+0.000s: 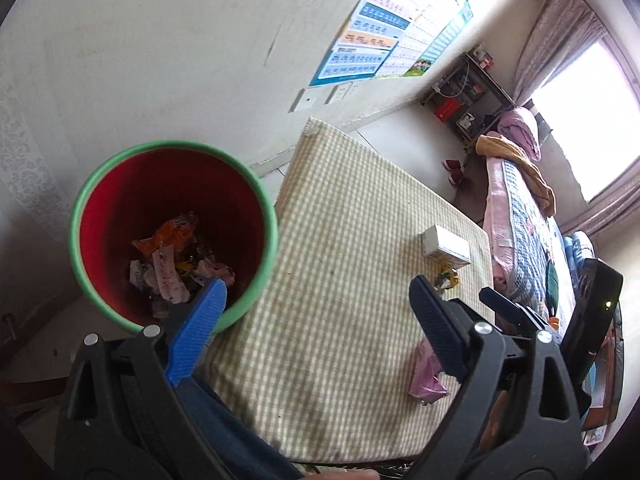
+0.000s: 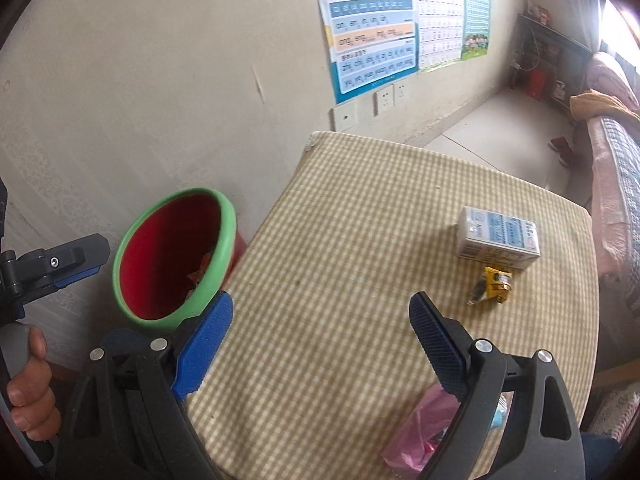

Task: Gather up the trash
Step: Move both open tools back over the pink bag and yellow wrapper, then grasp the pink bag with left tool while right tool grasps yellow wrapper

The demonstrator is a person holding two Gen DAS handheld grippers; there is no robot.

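Bin [image 1: 174,232]: beside the desk [image 2: 360,240], wrappers inside.
Left claw [image 1: 316,304]: spread wide, empty, above the bin's rim.
Right claw [image 2: 320,316]: spread, empty.
Pink bag [image 2: 416,436]: near edge, under the right claw, nearer that hand.

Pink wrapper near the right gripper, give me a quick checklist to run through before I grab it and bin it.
1. Right gripper open and holding nothing: ok.
2. Pink wrapper within the open jaws: not ok, it lies by the right finger, partly hidden behind it.
3. Left gripper open and holding nothing: ok.
4. Bin mouth unobstructed: ok, red inside, green rim, beside the table's left edge.
5. Room left in the bin: ok, wrappers cover only the bottom.
6. Other trash remaining: not ok, yellow wrapper and small box are on the checked tablecloth.
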